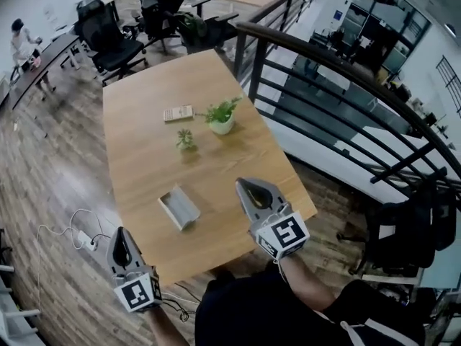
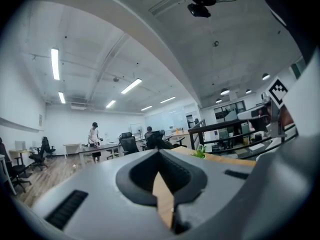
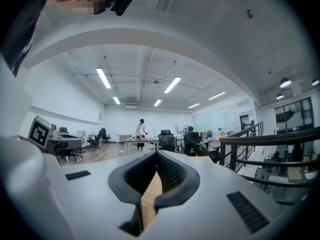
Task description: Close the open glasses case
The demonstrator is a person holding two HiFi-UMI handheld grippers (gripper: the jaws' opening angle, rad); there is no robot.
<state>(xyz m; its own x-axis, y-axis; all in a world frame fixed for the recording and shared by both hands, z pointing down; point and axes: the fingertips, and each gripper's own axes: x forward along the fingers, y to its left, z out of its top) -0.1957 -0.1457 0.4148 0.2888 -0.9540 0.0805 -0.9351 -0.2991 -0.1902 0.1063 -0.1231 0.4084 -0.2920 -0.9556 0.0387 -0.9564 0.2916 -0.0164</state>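
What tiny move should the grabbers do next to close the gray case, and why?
Probably slide the right gripper leftward toward the glasses case. It hangs over the table beside the case, while the left gripper is off the table's edge. Both have shut, empty fingers, and neither touches the case.

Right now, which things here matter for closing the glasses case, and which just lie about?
For the job: glasses case, left gripper, right gripper.

Lying about: potted plant, small plant, tan flat item, office chairs.
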